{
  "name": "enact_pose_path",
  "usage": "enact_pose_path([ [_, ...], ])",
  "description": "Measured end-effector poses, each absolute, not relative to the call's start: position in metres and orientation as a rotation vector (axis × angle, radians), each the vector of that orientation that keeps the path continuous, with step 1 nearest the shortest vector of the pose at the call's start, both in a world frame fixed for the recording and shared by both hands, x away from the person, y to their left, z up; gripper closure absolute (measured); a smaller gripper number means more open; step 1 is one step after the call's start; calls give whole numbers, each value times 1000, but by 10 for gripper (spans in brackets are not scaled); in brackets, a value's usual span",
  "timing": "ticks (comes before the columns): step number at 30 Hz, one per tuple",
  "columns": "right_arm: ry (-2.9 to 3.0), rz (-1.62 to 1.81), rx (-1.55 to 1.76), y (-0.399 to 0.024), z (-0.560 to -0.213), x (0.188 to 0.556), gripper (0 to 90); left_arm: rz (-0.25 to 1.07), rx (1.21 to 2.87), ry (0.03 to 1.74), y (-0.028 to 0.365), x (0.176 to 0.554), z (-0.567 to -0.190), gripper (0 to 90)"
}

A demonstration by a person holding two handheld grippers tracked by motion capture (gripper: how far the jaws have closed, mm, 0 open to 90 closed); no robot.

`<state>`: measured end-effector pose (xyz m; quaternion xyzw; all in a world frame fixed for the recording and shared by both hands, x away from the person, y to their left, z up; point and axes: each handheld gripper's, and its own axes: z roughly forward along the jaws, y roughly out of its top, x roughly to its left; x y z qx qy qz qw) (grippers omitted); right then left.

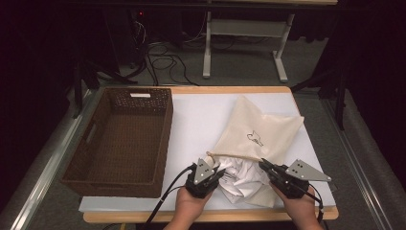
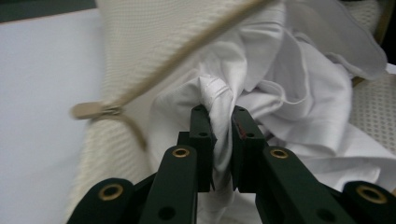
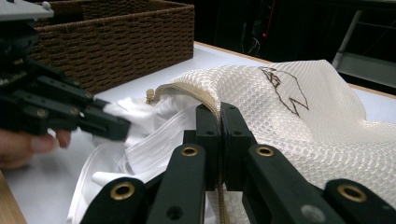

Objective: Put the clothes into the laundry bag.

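Cloth (image 2: 280,93), white and crumpled, spills from the open mouth of a cream mesh bag (image 1: 261,132) lying on the white table (image 1: 201,115) right of a brown wicker basket (image 1: 122,139). The left gripper (image 2: 219,114) pinches a fold of that cloth between nearly closed jaws. The right gripper (image 3: 219,112) is clamped on the bag's zipper edge (image 3: 196,95) (jaws fully together).

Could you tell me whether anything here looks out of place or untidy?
Only the crumpled white garment spilling from the mesh bag mouth; the left claw pinches a fold, the right claw grips the bag's rim.
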<state>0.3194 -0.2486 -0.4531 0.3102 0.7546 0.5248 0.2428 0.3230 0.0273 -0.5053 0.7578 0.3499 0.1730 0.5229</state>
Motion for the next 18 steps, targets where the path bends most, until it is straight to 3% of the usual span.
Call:
enact_pose_path([
  [7, 2071, 1436, 848, -246, -454, 320, 892, 422, 1847, 834, 1, 338, -510, 797],
  [10, 2071, 1437, 840, -247, -454, 320, 892, 380, 1840, 857, 3, 345, -512, 682],
  [11, 2071, 1437, 840, -247, -454, 320, 892, 379, 1836, 849, 4, 344, -512, 682],
  [12, 2067, 1437, 841, -248, -454, 320, 892, 370, 1824, 842, 8, 340, -510, 558],
  [13, 2067, 1437, 841, -248, -454, 320, 892, 370, 1824, 842, 8, 340, -510, 498],
  [14, 2070, 1440, 846, -249, -454, 320, 892, 368, 1807, 842, 12, 337, -508, 498],
  [16, 2071, 1435, 848, -248, -454, 320, 892, 349, 1784, 824, 19, 332, -505, 360],
  [18, 2071, 1432, 846, -248, -455, 320, 892, 343, 1784, 822, 25, 328, -502, 306],
])
